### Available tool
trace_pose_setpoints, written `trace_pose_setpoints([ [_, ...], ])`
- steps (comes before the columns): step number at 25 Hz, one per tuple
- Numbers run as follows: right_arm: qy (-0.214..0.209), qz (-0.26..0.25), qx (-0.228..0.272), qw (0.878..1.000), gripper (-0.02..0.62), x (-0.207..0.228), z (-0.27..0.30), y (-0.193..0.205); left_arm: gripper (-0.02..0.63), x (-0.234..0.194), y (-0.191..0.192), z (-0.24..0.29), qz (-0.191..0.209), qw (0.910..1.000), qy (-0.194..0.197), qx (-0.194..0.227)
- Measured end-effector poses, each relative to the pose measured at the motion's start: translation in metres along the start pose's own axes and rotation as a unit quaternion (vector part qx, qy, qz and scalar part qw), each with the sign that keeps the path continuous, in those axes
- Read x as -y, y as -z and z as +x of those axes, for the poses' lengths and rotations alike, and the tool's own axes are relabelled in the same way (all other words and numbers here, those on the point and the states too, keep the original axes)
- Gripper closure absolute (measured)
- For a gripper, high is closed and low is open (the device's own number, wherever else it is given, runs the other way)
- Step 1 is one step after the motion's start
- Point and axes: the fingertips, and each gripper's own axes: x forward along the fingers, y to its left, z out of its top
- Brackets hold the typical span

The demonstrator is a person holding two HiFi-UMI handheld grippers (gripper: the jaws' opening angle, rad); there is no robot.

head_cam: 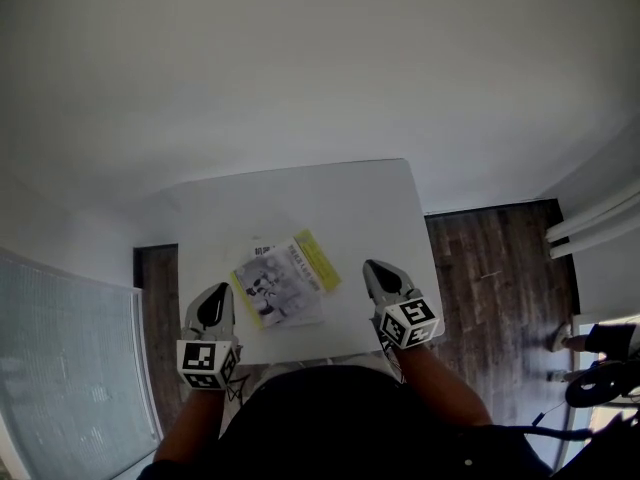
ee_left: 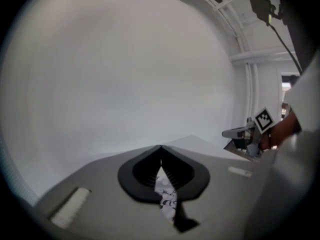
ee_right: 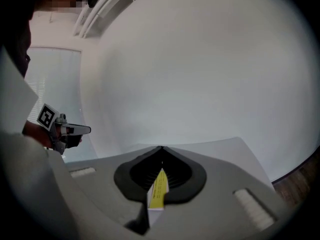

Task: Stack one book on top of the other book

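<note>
Since both hand-held grippers are clenched on nothing, no book is being held right now. The left hand-held gripper (head_cam: 214,298) and right hand-held gripper (head_cam: 378,273) flank the books near the front edge of the tabletop (head_cam: 320,193). The black-and-white illustrated book (head_cam: 272,288) and yellow-banded book (head_cam: 320,258) already overlap as a skewed pile; I can't tell which is on top. The pile's long axis runs from the front edge towards the far right corner. It lies inboard of both hand-held grippers. The right one looks nearer the yellow edge, the left nearer the illustrated cover. Squaring up is likely all that's left.
</note>
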Motion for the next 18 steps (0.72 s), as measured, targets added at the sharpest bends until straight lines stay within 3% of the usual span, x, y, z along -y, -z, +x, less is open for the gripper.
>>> trace_pose_setpoints([
  [7, -0.003, -0.002, -0.013, 1.000, 0.594, -0.007, 0.009, 0.008, 0.620, -0.010, -0.001, -0.009, -0.010, 0.9999, -0.011, 0.001],
  [11, -0.010, -0.001, -0.008, 1.000, 0.594, -0.006, 0.011, -0.011, 0.620, -0.011, -0.014, -0.011, -0.015, 0.9998, -0.016, 0.003],
  [18, -0.005, -0.002, -0.016, 1.000, 0.594, -0.009, 0.018, 0.004, 0.620, -0.021, 0.000, -0.015, -0.020, 0.9995, -0.023, 0.006],
])
